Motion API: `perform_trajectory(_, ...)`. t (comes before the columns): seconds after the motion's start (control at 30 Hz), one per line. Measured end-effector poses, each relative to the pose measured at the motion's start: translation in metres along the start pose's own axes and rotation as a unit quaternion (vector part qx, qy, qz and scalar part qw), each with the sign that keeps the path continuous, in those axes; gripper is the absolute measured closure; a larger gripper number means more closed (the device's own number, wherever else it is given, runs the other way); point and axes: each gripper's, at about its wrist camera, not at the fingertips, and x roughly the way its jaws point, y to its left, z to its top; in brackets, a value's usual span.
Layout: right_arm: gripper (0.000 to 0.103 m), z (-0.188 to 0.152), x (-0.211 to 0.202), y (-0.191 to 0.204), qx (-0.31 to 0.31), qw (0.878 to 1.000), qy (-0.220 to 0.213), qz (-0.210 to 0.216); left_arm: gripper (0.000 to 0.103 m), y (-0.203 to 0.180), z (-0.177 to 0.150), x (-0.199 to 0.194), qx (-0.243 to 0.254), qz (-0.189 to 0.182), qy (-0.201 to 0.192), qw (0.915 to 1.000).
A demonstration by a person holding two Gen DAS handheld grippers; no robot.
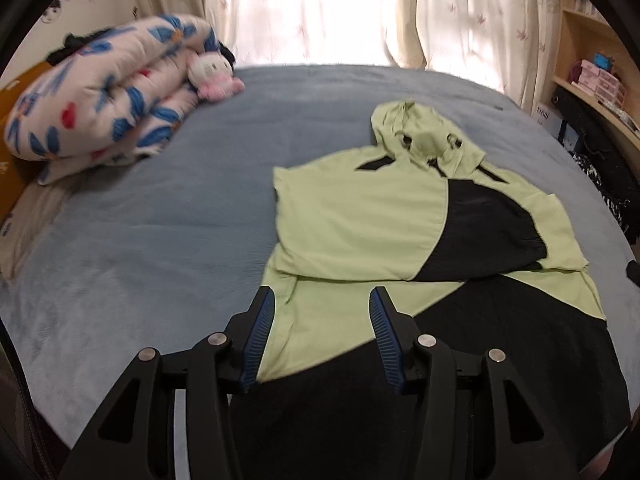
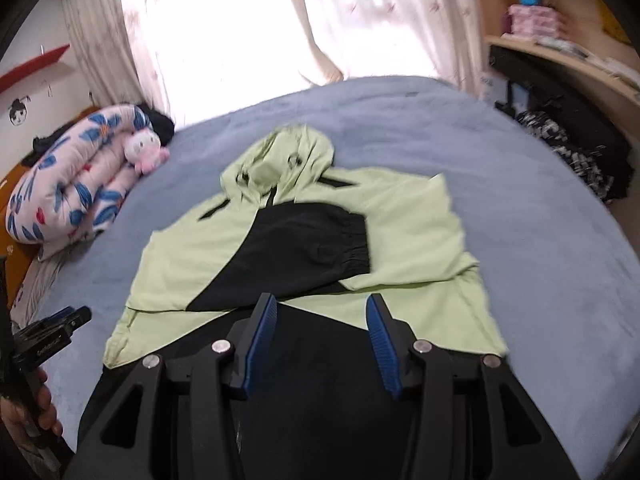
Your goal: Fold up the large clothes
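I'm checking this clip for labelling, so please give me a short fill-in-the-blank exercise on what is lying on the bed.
1. The hooded jacket lying on the bed is light green and ____.
2. The bed cover under it is ____ in colour.
3. The small plush toy rests against the rolled, ____-patterned quilt.
4. Neither the left tool nor the right tool holds anything; both stand ____.

Missing words: black; blue; flower; open

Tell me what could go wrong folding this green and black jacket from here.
Both sleeves already lie folded across the jacket; lifting the black hem carelessly could slide them loose. The left gripper and right gripper both hang open and empty, so uneven grabs might skew the fold. The hood may bunch.
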Motion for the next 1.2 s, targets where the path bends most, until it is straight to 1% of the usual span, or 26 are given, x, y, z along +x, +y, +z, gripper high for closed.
perform_trajectory(0.03,0.056,-0.003,-0.015,0.0,-0.002,1.0,-0.017,-0.002,0.054,0.002,-0.005,-0.016,-0.002,-0.002,-0.008,1.0)
perform_trajectory(0.1,0.056,-0.009,-0.037,0.0,-0.01,0.999,-0.041,-0.006,0.054,0.004,-0.013,-0.034,-0.006,-0.01,-0.02,0.9997)
perform_trajectory(0.17,0.056,-0.016,-0.055,0.0,-0.017,0.998,-0.052,-0.01,0.054,0.009,-0.024,-0.056,-0.011,-0.022,-0.039,0.9989)
perform_trajectory(0.2,0.055,-0.02,-0.064,0.0,-0.021,0.998,-0.058,-0.012,0.052,0.009,-0.028,-0.064,-0.01,-0.026,-0.048,0.9985)
perform_trajectory(0.23,0.055,-0.024,-0.07,0.0,-0.024,0.998,-0.062,-0.01,0.047,0.01,-0.035,-0.075,-0.007,-0.027,-0.059,0.9979)
perform_trajectory(0.3,0.055,-0.032,-0.081,-0.002,-0.03,0.997,-0.07,-0.01,0.038,0.01,-0.045,-0.086,-0.002,-0.031,-0.069,0.9971)
perform_trajectory(0.33,0.054,-0.038,-0.086,-0.002,-0.034,0.997,-0.073,-0.012,0.038,0.01,-0.053,-0.094,0.002,-0.038,-0.075,0.9964)
perform_trajectory(0.4,0.053,-0.048,-0.094,-0.003,-0.039,0.997,-0.073,-0.011,0.037,0.01,-0.063,-0.101,0.007,-0.038,-0.076,0.9963)
perform_trajectory(0.5,0.053,-0.066,-0.098,-0.004,-0.053,0.997,-0.058,-0.015,0.037,0.014,-0.081,-0.103,0.0,-0.049,-0.054,0.9973)
perform_trajectory(0.57,0.053,-0.079,-0.102,-0.005,-0.06,0.997,-0.05,-0.016,0.037,0.019,-0.092,-0.101,-0.009,-0.05,-0.046,0.9977)
perform_trajectory(0.67,0.052,-0.098,-0.101,-0.01,-0.075,0.996,-0.033,-0.04,0.037,0.032,-0.111,-0.096,-0.027,-0.049,-0.026,0.9981)
perform_trajectory(0.7,0.05,-0.104,-0.1,-0.013,-0.077,0.996,-0.023,-0.05,0.037,0.034,-0.114,-0.094,-0.03,-0.051,-0.02,0.998)
perform_trajectory(0.73,0.048,-0.109,-0.1,-0.017,-0.076,0.996,-0.015,-0.052,0.037,0.04,-0.122,-0.09,-0.036,-0.053,-0.009,0.9979)
perform_trajectory(0.8,0.047,-0.118,-0.102,-0.026,-0.068,0.996,-0.007,-0.053,0.037,0.049,-0.132,-0.085,-0.044,-0.051,0.004,0.9977)
perform_trajectory(0.9,0.045,-0.129,-0.107,-0.04,-0.062,0.996,-0.005,-0.059,0.037,0.065,-0.15,-0.076,-0.058,-0.049,0.029,0.9967)
perform_trajectory(1.0,0.036,-0.139,-0.107,-0.056,-0.056,0.996,-0.001,-0.068,0.037,0.082,-0.168,-0.065,-0.074,-0.049,0.054,0.9946)
perform_trajectory(1.07,0.035,-0.146,-0.104,-0.071,-0.045,0.996,0.012,-0.075,0.037,0.093,-0.181,-0.056,-0.088,-0.053,0.071,0.9921)
perform_trajectory(1.2,0.035,-0.16,-0.095,-0.107,-0.009,0.995,0.042,-0.094,0.037,0.106,-0.197,-0.043,-0.109,-0.067,0.091,0.9877)
